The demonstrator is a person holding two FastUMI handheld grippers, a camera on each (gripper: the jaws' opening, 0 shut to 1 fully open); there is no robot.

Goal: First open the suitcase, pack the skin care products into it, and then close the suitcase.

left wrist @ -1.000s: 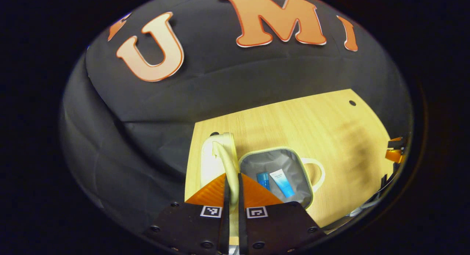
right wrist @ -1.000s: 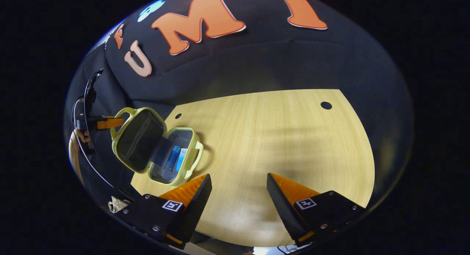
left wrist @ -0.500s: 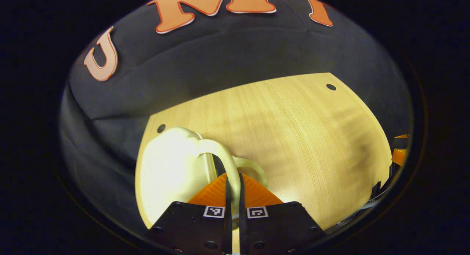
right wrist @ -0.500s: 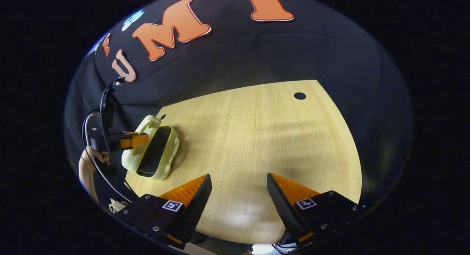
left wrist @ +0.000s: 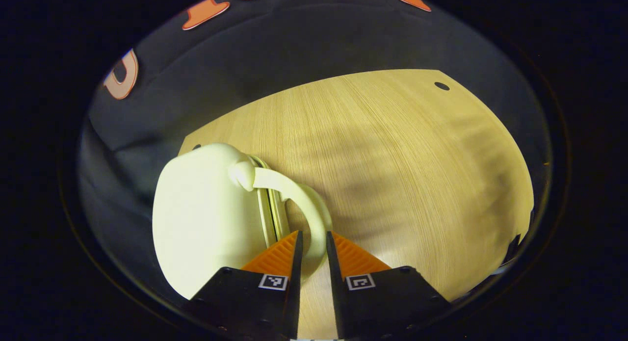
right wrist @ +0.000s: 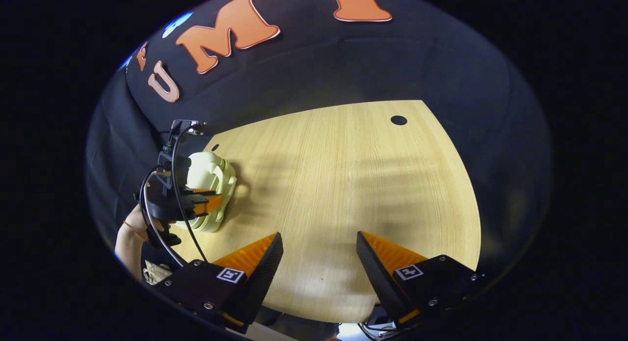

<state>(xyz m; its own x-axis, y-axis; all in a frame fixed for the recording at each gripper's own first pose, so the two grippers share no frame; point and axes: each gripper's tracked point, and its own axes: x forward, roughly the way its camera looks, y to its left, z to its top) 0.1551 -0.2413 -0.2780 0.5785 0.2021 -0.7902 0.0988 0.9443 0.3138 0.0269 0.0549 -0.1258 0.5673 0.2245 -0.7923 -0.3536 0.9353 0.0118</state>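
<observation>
A pale cream suitcase [left wrist: 206,208] lies closed on the wooden table [left wrist: 392,149], so the skin care products inside are hidden. Its loop handle [left wrist: 299,194] runs between the fingers of my left gripper [left wrist: 313,238], which stand slightly apart around it and are open. In the right gripper view the suitcase [right wrist: 211,171] sits at the table's far left, with the left gripper [right wrist: 208,203] at its near side. My right gripper [right wrist: 319,243] hangs wide open over the front part of the table, holding nothing and well right of the suitcase.
The table [right wrist: 343,174] has a small round hole [right wrist: 398,120] near its back right corner and another by the suitcase. A person's arm [right wrist: 128,228] holds the left gripper at the table's left edge. Black cloth wall stands behind.
The suitcase lid came down from wide open to closed, hiding the blue products. My left gripper followed it down on the handle and its fingers have parted a little. My right gripper barely moved.
</observation>
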